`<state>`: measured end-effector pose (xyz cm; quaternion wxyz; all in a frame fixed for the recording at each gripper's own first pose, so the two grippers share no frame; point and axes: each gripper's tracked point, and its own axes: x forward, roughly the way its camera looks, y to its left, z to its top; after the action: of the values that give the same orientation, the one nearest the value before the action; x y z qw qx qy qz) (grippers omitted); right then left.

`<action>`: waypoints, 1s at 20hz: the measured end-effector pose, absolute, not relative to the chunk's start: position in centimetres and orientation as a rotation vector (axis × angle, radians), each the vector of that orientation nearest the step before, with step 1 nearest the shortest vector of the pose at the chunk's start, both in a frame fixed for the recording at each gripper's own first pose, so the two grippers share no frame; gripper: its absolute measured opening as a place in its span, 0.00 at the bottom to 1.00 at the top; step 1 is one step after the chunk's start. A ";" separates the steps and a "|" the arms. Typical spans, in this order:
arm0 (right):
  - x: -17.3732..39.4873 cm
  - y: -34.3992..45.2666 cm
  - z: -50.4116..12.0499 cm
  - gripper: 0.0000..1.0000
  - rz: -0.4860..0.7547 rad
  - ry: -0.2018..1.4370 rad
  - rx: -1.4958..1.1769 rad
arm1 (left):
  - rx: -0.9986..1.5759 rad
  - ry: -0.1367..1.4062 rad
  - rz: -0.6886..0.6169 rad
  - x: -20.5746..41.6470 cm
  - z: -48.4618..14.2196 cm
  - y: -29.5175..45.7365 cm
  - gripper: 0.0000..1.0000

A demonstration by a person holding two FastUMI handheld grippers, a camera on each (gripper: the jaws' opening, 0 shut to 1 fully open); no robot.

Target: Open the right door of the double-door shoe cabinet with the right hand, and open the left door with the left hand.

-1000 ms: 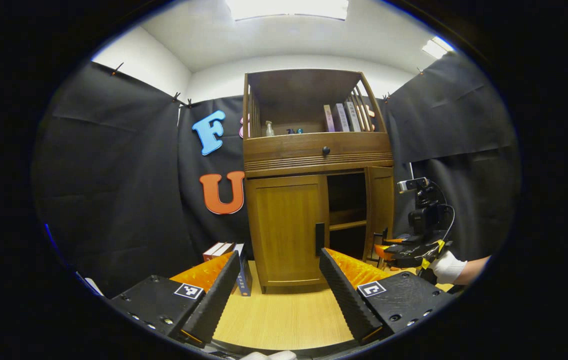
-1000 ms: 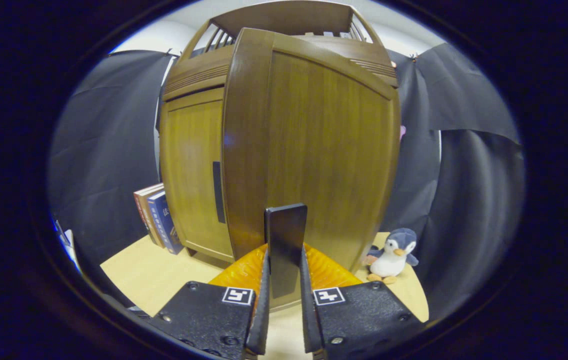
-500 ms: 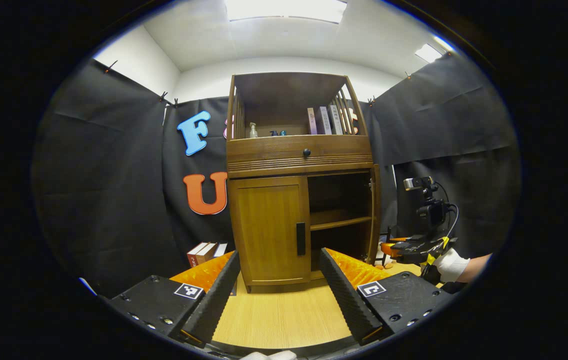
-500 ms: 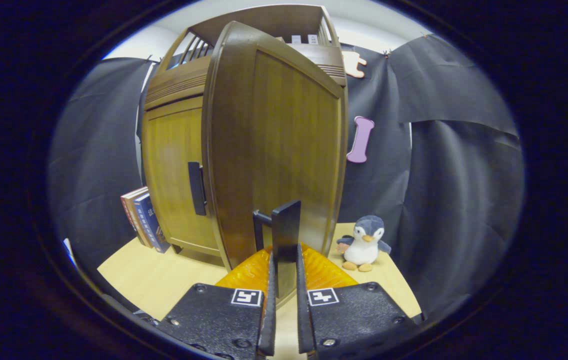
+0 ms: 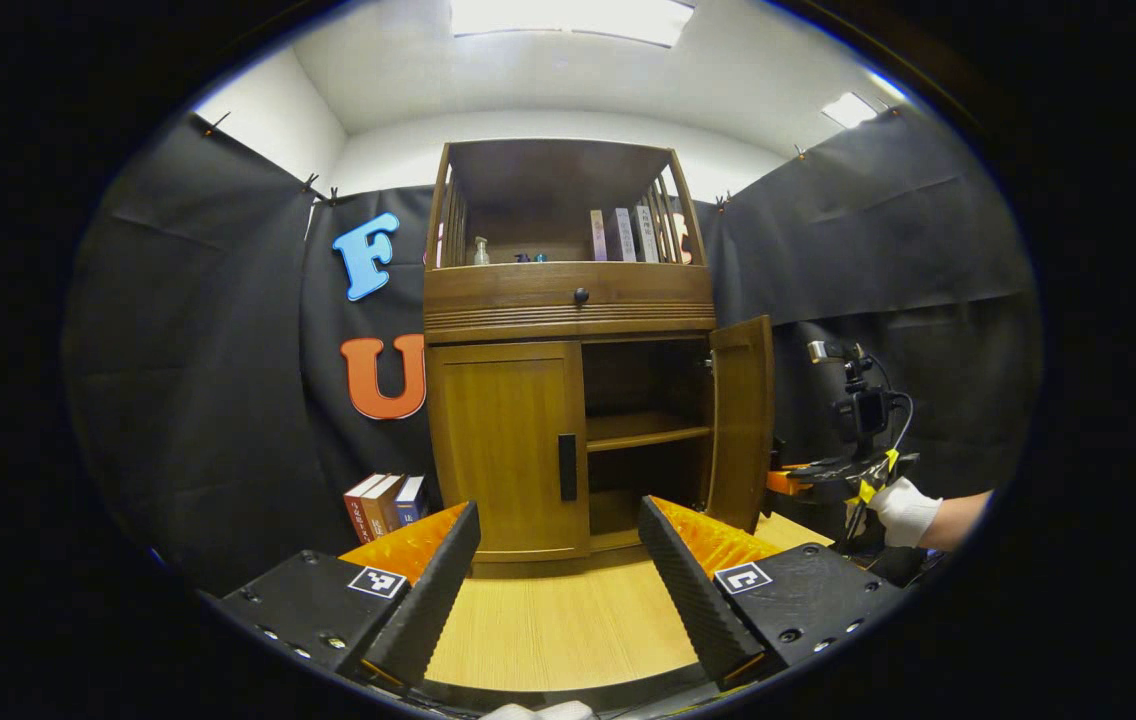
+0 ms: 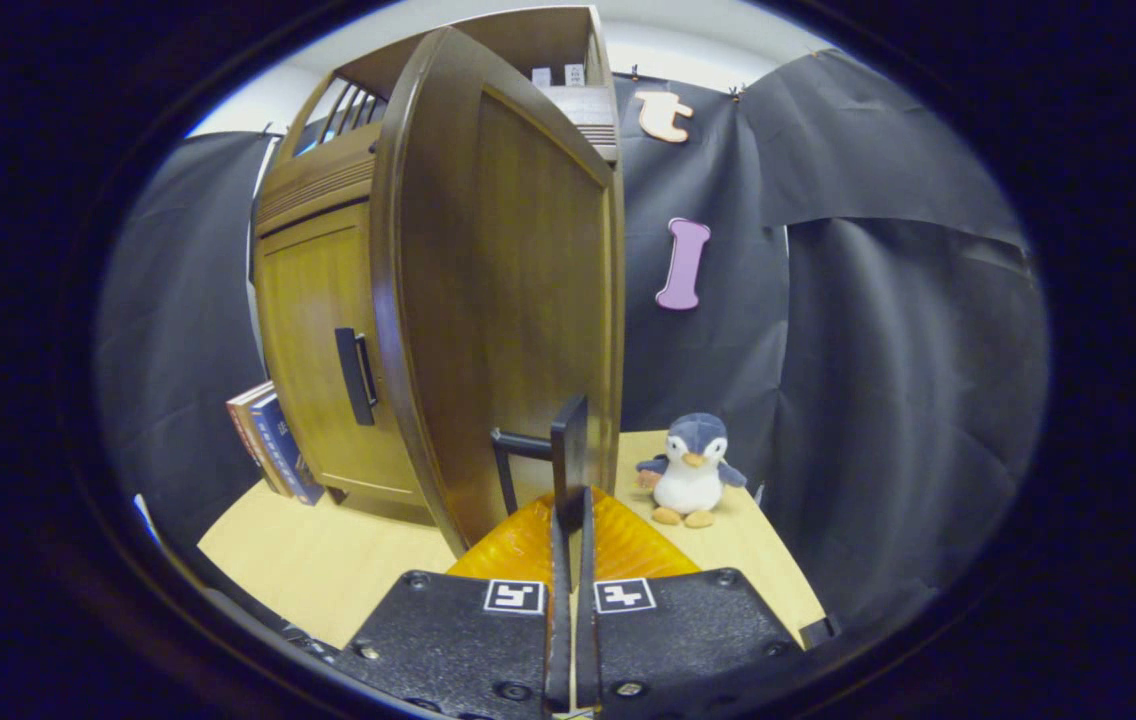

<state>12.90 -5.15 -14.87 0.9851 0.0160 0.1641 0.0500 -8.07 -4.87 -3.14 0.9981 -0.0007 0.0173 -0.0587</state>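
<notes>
right door point(image 5: 740, 420) stands wide on its hinge, out past the cabinet's side, and the right gripper point(image 6: 569, 560) is clamped on that door's dark handle point(image 6: 568, 462), both fingers pressed flat against the bar. in the left gripper view you can see it from afar too, a gloved hand point(image 5: 903, 508) holding it just off the door's edge. inside the shoe cabinet point(image 5: 568, 300) a shelf point(image 5: 646, 430) shows, bare as far as i can tell.

so step one looks about done, judging by how far that door has swung. left door point(image 5: 508, 440) is shut, its handle point(image 5: 567, 467) sitting at the inner edge, untouched. left gripper point(image 5: 558, 560) hangs well back over the wooden floor point(image 5: 568, 630), fingers spread wide, holding nothing.

next move, by my reading: right lets go of its handle, left travels forward to the left door's handle, straddles that vertical bar, closes, then pulls out and swings leftward. watch the books point(image 5: 383, 500) beside the cabinet, they stand near the door's sweep. penguin toy point(image 6: 690, 468) sits beyond the open door.
</notes>
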 end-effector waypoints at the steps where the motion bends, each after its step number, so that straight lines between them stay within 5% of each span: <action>1: 12.9 -5.7 -14.7 0.05 0.121 0.330 0.040 | 0.000 0.033 -0.112 -8.0 -3.1 -5.4 0.96; 12: 13.6 -11.1 -14.9 0.04 0.352 0.350 -0.020 | -0.036 0.031 -0.003 -7.8 -2.9 -14.0 0.96; 20: 14.6 -14.9 -14.8 0.04 0.408 0.351 0.000 | -0.046 0.035 0.044 -7.9 -2.7 -17.8 0.96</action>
<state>14.61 -14.92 -14.79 0.9641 -0.0001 0.1732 0.2015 -7.85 -17.80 -2.66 0.9993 -0.0230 0.0174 0.0219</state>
